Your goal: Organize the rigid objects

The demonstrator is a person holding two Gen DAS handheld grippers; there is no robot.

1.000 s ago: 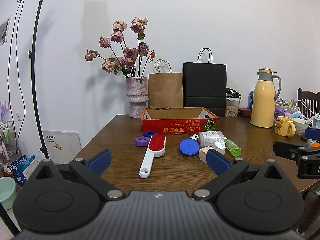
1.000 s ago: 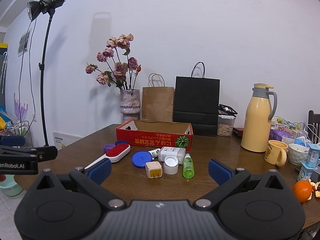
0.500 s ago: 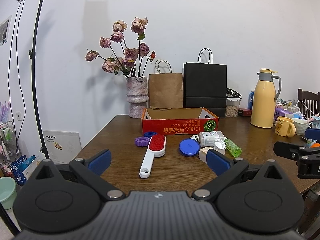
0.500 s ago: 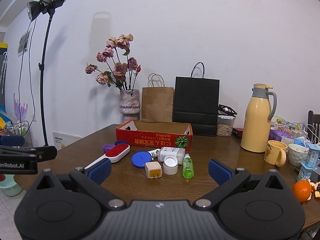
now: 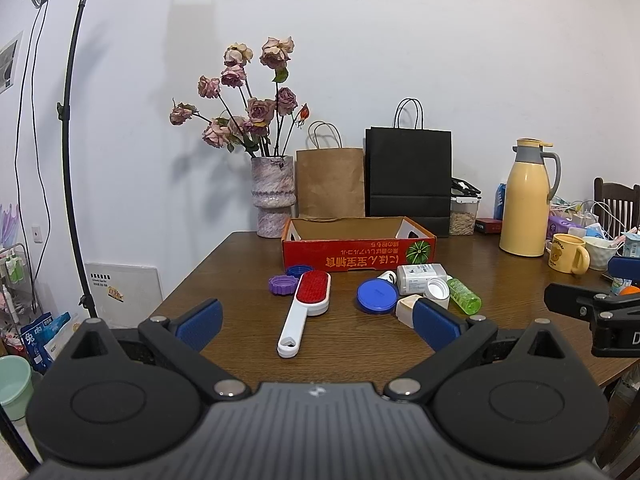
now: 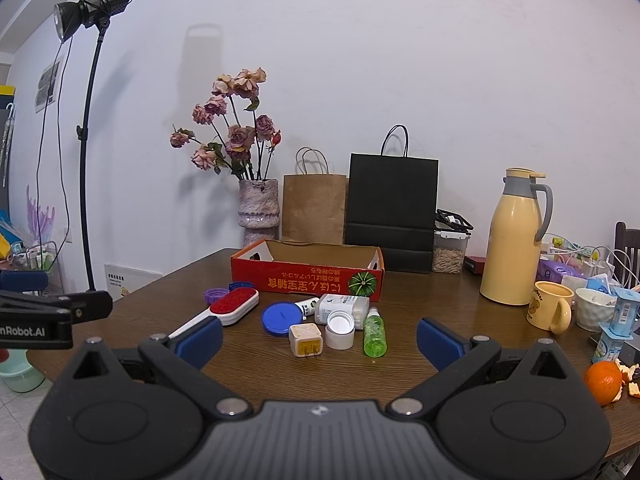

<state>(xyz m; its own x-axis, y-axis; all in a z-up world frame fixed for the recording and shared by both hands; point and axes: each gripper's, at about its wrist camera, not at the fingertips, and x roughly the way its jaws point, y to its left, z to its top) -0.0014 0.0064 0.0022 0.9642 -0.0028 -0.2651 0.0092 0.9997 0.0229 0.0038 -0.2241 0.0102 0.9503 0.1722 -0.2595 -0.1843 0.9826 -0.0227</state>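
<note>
Evidently nothing is sorted yet: the long white-handled brush with a red pad (image 5: 307,304), the round blue plastic lid (image 6: 282,317), the small cream cube charger (image 6: 305,339) and the clear green bottle (image 6: 375,337) all lie loose on the brown wooden table (image 6: 440,300), just in front of the open red cardboard box (image 6: 308,274) that I judge is meant to take them. My left gripper (image 5: 318,320) and right gripper (image 6: 320,338) hover level near the table's front edge, both with fingers wide apart and holding nothing.

Black claw (image 5: 318,322) bodies, blue fingertip pads (image 6: 436,342), silver screws
</note>
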